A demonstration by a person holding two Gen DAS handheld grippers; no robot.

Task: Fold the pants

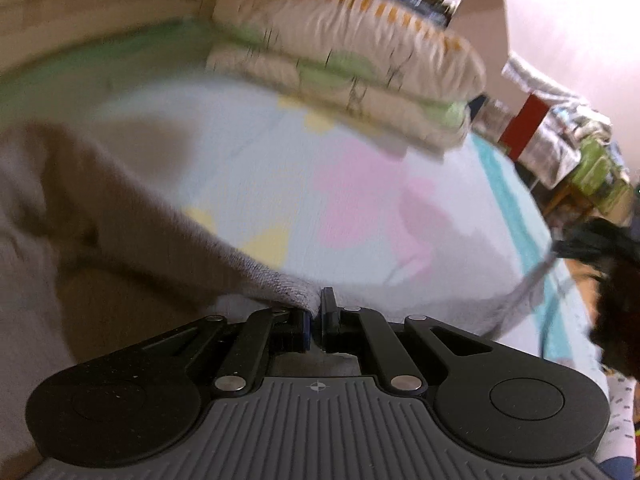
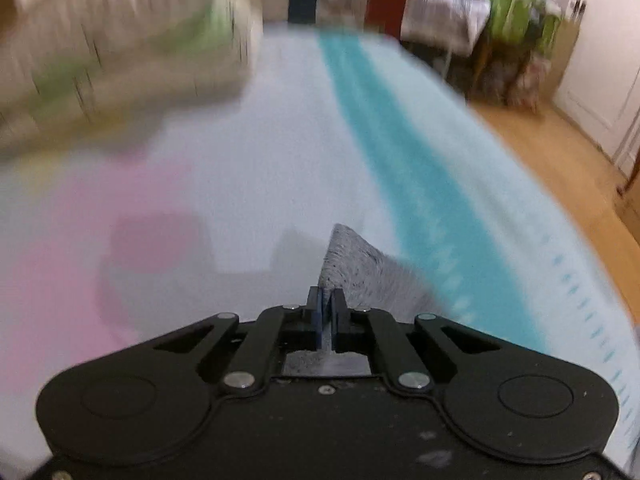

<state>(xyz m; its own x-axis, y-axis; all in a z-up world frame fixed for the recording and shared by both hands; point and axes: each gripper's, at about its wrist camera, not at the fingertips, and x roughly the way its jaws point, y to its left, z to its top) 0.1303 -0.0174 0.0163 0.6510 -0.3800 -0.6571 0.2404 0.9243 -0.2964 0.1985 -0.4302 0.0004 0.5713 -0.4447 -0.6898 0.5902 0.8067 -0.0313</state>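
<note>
The bed [image 2: 288, 152], under a pale sheet with a teal stripe, carries a stack of folded quilts [image 1: 360, 52] at its far end. This side of that stack the grey pants [image 1: 120, 216] are lifted off the sheet, stretched between both tools. The bulk trails off to the left tool's [image 1: 316, 320] left. That tool is clamped on one grey edge, the right tool [image 2: 328, 312] on another corner. The coming fold likely depends on carrying both edges together toward the stack.

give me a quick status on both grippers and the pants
Left gripper shut on pants. Right gripper shut on pants, corner poking up. Pants slung over the bed. Folded bedding ahead, clear of them.
</note>
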